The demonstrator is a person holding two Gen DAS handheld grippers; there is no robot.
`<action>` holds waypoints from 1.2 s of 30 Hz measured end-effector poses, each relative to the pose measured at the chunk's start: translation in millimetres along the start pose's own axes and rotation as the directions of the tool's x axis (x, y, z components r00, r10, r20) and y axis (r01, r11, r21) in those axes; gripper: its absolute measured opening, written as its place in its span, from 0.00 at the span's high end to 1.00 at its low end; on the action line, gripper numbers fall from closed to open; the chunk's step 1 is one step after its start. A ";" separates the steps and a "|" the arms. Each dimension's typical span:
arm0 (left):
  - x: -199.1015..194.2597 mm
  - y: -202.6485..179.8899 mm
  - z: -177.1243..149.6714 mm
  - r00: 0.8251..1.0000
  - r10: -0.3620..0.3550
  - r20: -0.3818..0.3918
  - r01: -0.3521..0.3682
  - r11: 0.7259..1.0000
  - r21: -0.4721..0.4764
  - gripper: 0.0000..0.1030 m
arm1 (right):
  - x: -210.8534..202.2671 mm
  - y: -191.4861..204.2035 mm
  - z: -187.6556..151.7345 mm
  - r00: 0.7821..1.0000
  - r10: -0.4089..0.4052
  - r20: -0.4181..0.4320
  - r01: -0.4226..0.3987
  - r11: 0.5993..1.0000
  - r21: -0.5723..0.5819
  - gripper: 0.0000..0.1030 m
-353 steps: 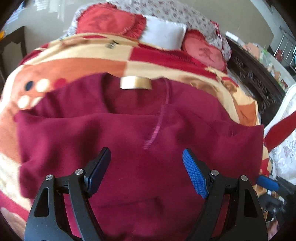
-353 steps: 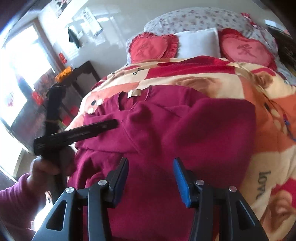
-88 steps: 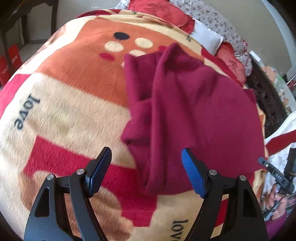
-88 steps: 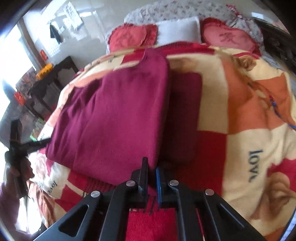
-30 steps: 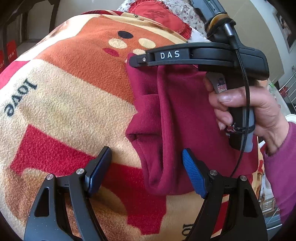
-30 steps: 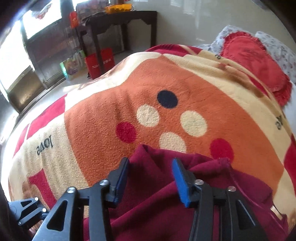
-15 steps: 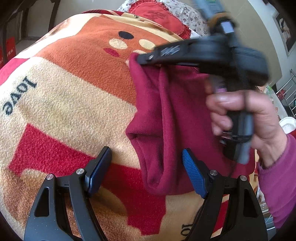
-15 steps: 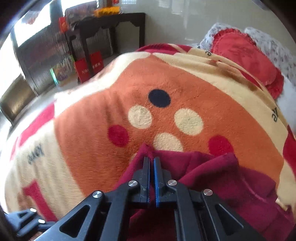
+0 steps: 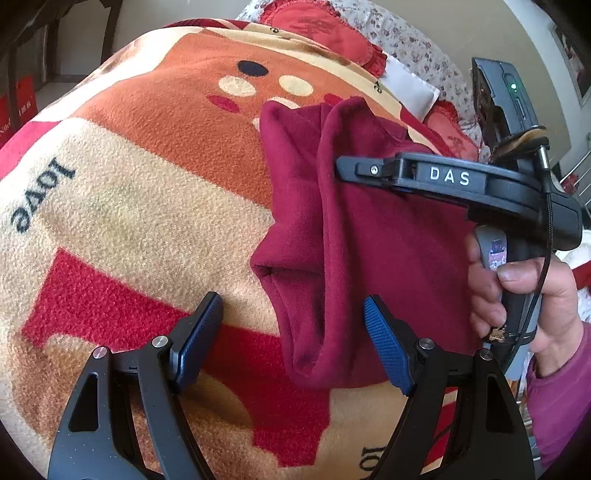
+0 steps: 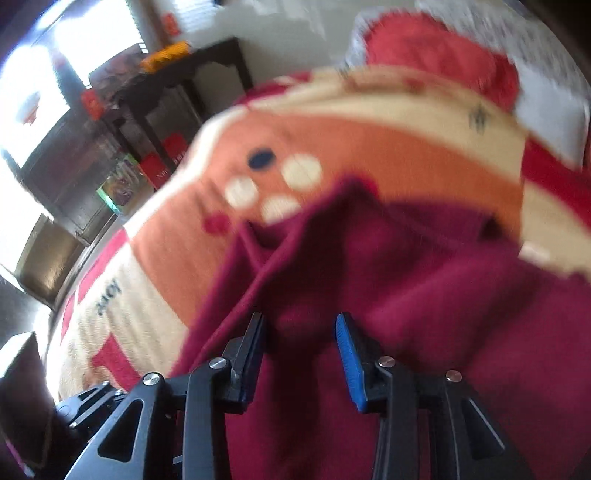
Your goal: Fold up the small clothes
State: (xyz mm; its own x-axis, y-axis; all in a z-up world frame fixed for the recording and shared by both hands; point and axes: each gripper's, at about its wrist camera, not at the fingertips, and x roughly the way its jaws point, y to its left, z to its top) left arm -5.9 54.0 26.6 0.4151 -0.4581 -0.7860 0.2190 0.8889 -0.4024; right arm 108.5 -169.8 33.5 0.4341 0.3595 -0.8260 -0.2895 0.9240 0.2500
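Behind the bed stands a pale wall, and a dark wooden side table (image 10: 177,85) sits by a bright window. On the bed lies a fleece blanket (image 9: 147,177) in orange, cream and red, with round dots and the word "love" on it. Red heart pillows (image 9: 314,26) and a white pillow (image 9: 406,88) rest at the far end.

A dark red sweater (image 9: 369,240) lies folded on the blanket, with its thick folded edge turned toward the left claw.

The left claw (image 9: 293,325) is wide open. Its blue pads (image 9: 384,343) sit one on each side of the sweater's near corner, not touching it.

The right claw (image 10: 299,350) is open too, with its blue pads apart. It hangs just over the sweater, and red cloth bulges up between the fingers. In the left wrist view this claw reaches in from the right, and its black tip sits against a raised fold of the sweater. A hand (image 9: 524,295) in a purple sleeve holds its grey handle. The right wrist view is blurry.
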 end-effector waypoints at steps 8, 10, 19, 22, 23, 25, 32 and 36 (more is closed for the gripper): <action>7.5 0.4 29.2 0.998 -0.052 0.038 0.055 0.994 -0.092 0.23 | -29.6 -8.0 8.6 0.994 0.099 0.047 -0.103 0.991 0.088 0.37; 16.5 0.2 33.0 0.997 -0.068 0.031 0.071 0.991 -0.113 0.23 | -35.0 -15.2 11.0 0.991 0.121 0.062 -0.128 0.983 0.129 0.34; 13.0 -13.9 32.8 0.945 -0.277 0.173 0.292 0.955 -0.062 0.23 | -19.9 -20.9 31.4 0.973 0.232 -0.014 -0.222 0.948 0.227 0.27; 11.0 -25.1 33.9 0.948 -0.271 0.168 0.277 0.961 -0.011 0.23 | -7.4 -16.9 42.2 0.965 0.251 -0.075 -0.226 0.944 0.241 0.26; 9.0 -26.0 33.5 0.947 -0.275 0.168 0.280 0.960 -0.003 0.23 | -2.1 -12.8 47.3 0.963 0.247 -0.103 -0.219 0.949 0.226 0.26; 9.5 -28.6 34.7 0.945 -0.283 0.165 0.287 0.958 0.000 0.23 | 8.3 1.9 59.1 0.966 0.189 -0.177 -0.163 0.975 0.149 0.25; 2.7 -27.9 23.2 0.949 -0.276 0.151 0.278 0.961 0.011 0.23 | 50.5 58.4 70.1 0.928 -0.044 -0.370 -0.005 0.991 -0.131 0.13; 6.8 -29.3 21.3 0.948 -0.289 0.132 0.291 0.957 0.002 0.23 | 64.8 71.4 66.0 0.902 -0.140 -0.409 0.052 0.975 -0.218 0.12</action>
State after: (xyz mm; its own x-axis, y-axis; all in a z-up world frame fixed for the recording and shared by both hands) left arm 9.3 24.8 43.0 0.4465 -0.6921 -0.5671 0.3324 0.7168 -0.6130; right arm 172.3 -71.9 31.1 0.0832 0.1418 -0.9864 -0.4455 0.8907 0.0905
